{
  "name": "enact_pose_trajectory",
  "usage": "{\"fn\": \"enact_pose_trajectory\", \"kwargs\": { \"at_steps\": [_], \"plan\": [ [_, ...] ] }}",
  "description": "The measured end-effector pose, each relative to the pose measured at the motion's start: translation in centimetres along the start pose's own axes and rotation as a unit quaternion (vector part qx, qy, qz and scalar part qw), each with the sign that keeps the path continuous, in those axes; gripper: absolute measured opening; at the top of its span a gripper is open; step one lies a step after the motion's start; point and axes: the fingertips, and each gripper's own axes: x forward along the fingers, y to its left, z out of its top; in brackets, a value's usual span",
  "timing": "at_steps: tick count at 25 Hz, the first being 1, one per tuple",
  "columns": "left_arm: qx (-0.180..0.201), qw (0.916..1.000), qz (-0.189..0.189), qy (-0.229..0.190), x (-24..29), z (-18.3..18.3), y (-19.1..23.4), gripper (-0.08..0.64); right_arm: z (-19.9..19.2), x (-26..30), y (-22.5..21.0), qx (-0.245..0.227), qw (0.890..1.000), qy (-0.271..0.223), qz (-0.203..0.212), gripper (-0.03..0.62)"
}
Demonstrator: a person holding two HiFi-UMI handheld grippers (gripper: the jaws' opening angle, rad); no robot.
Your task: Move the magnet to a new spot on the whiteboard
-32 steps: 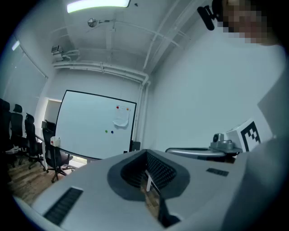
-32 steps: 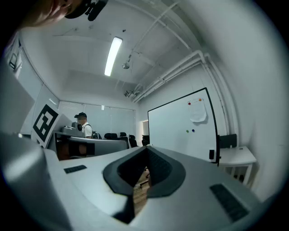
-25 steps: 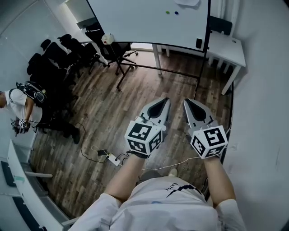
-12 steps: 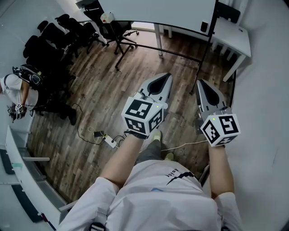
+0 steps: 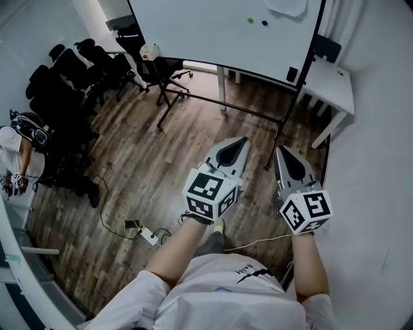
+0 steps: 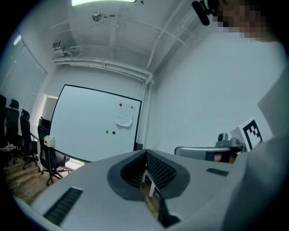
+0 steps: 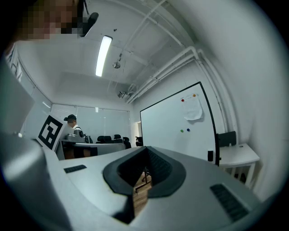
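Since half a second ago both grippers sit lower in the head view, and the whiteboard (image 5: 206, 32) has come into fuller view with its magnets showing again. Left gripper (image 5: 241, 140): jaws together, nothing between them. Right gripper (image 5: 278, 151): jaws together, likewise empty. The green magnet (image 5: 250, 20) and blue magnet (image 5: 264, 23) sit side by side on the whiteboard, well ahead of both grippers, left of the left gripper's jaw line and right of the right gripper's. A paper sheet (image 5: 287, 6) hangs near them, farther off.
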Motion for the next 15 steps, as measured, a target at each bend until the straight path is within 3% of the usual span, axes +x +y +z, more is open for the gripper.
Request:
{"fn": "enact_pose_trajectory", "kwargs": {
  "at_steps": [9, 15],
  "plan": [
    [0.004, 0.9993, -0.037, -0.001, 7.2, 2.0, 9.1, 0.009, 0.9, 11.9, -1.8, -0.014, 1.0, -0.006, -0.018, 0.012],
    [-0.001, 0.9989, -0.046, -0.003, 10.5, 3.1, 13.3, 0.009, 1.5, 16.9, -2.9, -0.025, 0.999, -0.01, -0.029, 0.012]
  ]
}}
